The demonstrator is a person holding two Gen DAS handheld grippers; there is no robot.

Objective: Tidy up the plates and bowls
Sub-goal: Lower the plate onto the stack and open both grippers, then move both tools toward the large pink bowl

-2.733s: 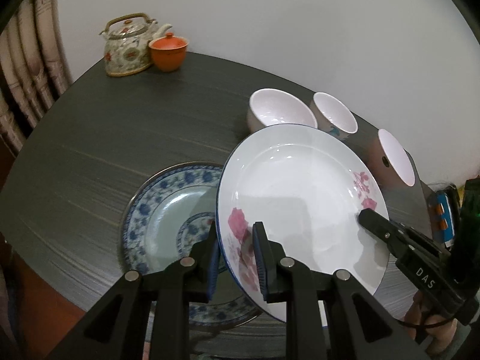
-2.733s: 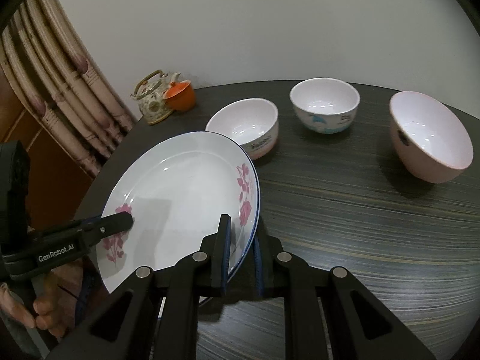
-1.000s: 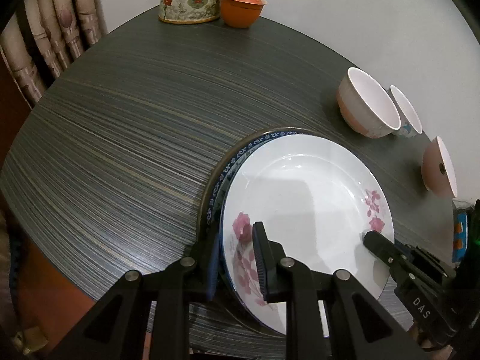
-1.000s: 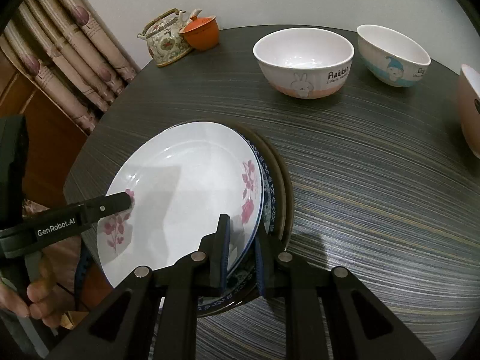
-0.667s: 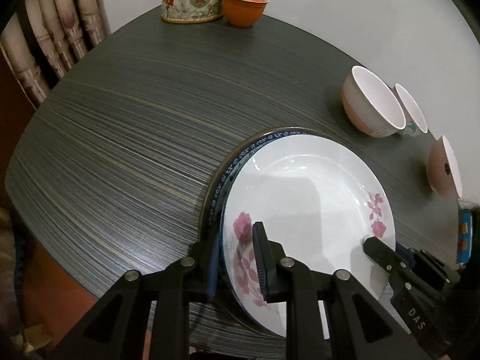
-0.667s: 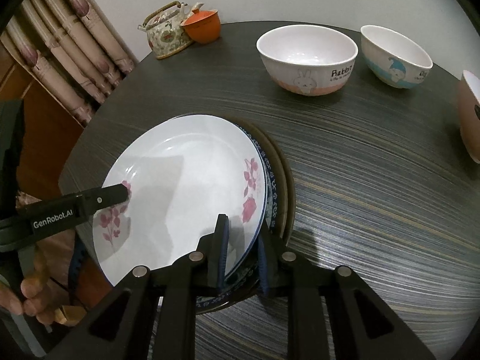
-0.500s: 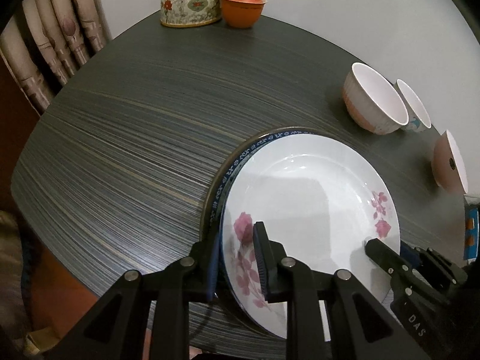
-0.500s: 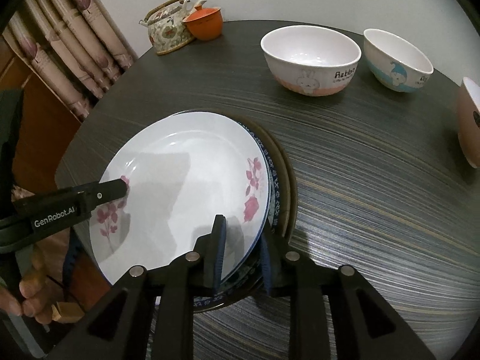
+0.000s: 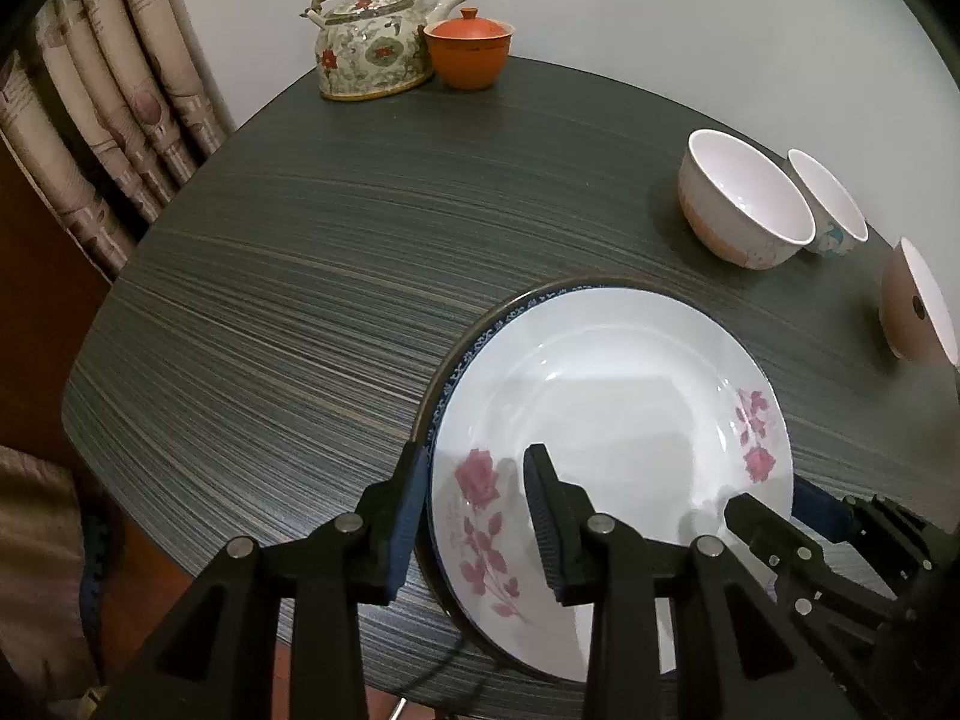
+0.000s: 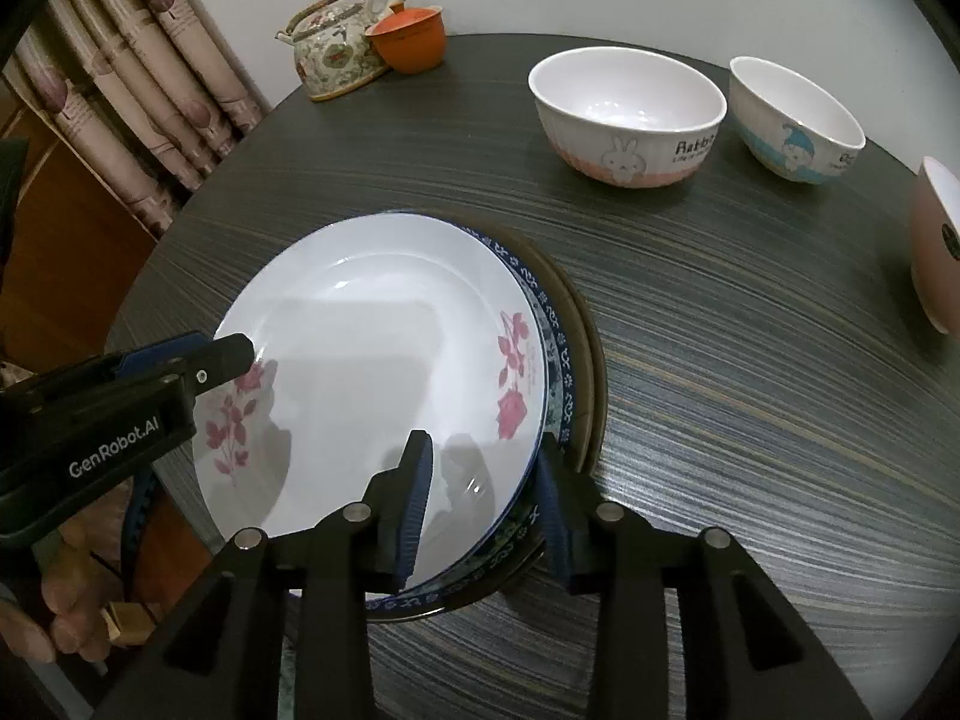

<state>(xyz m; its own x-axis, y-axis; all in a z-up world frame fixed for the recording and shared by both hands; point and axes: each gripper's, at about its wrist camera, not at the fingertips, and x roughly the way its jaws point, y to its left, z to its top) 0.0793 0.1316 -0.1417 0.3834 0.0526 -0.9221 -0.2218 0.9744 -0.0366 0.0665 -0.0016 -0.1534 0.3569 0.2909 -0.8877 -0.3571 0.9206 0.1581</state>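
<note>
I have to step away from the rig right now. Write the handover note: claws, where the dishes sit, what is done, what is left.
Left claw: open, jaws straddling the near rim of the rose plate, not gripping.
Right claw: open, astride the opposite rim of the same plate.
Rose plate lies on the blue-patterned plate, slightly off-centre, on the table.
Rabbit bowl, blue-figure bowl and pink bowl stand apart, unstacked.
Done: plates stacked.
Left: withdraw both claws, probably nest the three bowls.
Teapot and orange lidded cup sit at the far edge.
</note>
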